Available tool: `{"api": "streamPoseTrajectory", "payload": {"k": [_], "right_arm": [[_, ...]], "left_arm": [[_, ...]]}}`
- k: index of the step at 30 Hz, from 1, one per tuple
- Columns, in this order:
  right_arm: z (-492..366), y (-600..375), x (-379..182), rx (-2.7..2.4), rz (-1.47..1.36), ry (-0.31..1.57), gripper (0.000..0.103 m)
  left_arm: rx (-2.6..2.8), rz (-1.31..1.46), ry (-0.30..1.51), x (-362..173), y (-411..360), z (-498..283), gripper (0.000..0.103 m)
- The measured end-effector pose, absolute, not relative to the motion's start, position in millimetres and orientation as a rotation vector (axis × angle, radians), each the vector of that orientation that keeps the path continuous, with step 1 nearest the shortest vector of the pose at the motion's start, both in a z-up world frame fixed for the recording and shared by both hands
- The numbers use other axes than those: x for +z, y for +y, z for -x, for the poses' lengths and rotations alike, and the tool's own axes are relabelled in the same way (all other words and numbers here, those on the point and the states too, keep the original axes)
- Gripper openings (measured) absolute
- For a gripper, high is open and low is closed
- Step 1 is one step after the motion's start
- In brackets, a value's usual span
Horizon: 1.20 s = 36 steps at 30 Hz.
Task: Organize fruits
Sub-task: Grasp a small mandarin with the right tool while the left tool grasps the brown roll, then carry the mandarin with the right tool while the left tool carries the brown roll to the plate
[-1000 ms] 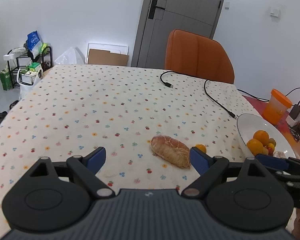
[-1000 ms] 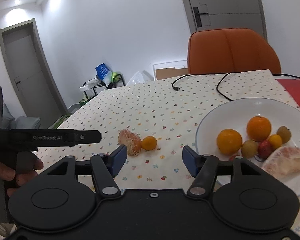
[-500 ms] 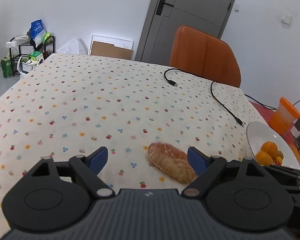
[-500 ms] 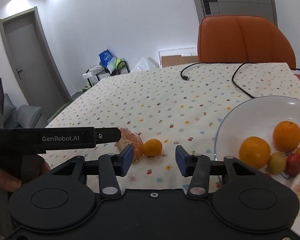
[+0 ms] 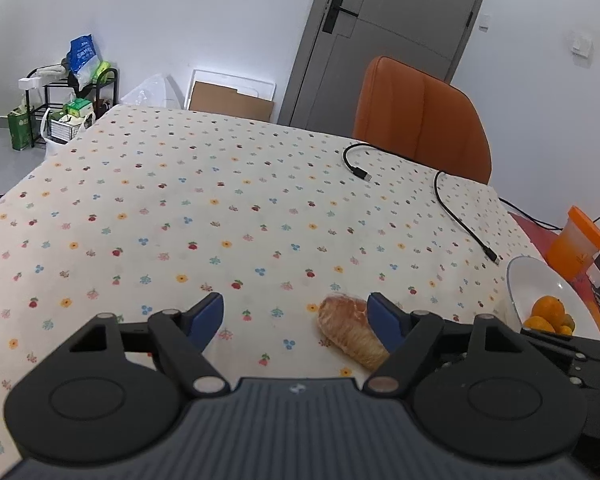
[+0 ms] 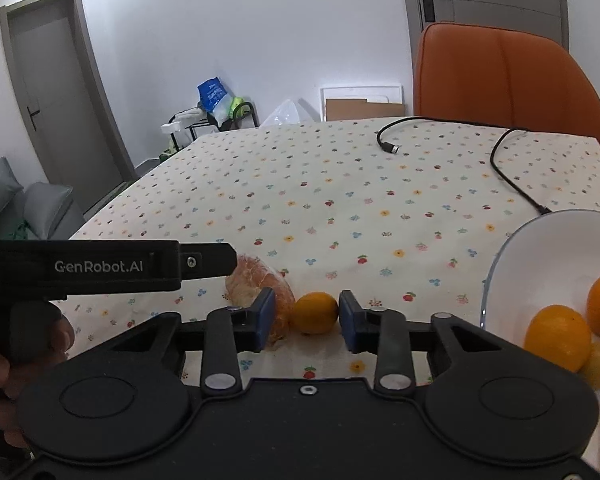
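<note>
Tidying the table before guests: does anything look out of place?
Yes. A peeled pomelo segment and a small orange lie on the tablecloth, outside the fruit bowl. Loose cables trail across it.

A small orange kumquat sits on my counter, framed between my right jaws with a gap on each side. Just left of it, touching or nearly so, lies a peeled pomelo segment, pale pink-orange and veined with white pith, on its side. At the right stands a white bowl holding two oranges and smaller yellow and red fruits, partly cut off at my view's edge.
</note>
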State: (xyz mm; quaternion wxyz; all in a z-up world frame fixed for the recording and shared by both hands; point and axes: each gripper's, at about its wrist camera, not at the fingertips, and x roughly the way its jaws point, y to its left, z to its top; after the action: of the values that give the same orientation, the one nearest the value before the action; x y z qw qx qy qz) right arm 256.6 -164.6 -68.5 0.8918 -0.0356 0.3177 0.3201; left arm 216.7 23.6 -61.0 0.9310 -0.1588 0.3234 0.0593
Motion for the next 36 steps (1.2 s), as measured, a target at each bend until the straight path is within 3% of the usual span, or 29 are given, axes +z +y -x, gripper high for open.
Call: {"api": "streamPoseTrajectory", "payload": {"k": [2, 34, 35, 36], "right_arm": [[-252.6, -166.8, -66.0, 0.653, 0.089, 0.642, 0.022], [-203.5, -305.5, -25.6, 0.418, -0.091, 0.511, 0.022], [-202.8, -308.7, -26.7, 0.408, -0.094, 0.512, 0.022], [-202.1, -312.2, -27.9, 0.399, -0.098, 0.515, 0.022]], "left_arm": [[0.117, 0.321, 0.655, -59.2, 21.5, -214.5, 0.077], [0.153, 0.173, 0.706, -75.9, -44.8, -245.6, 0.077], [0.159, 0.169, 0.707, -76.0, -45.3, -245.8, 0.073], [0.172, 0.160, 0.707, -76.0, -45.7, -245.2, 0.062]]}}
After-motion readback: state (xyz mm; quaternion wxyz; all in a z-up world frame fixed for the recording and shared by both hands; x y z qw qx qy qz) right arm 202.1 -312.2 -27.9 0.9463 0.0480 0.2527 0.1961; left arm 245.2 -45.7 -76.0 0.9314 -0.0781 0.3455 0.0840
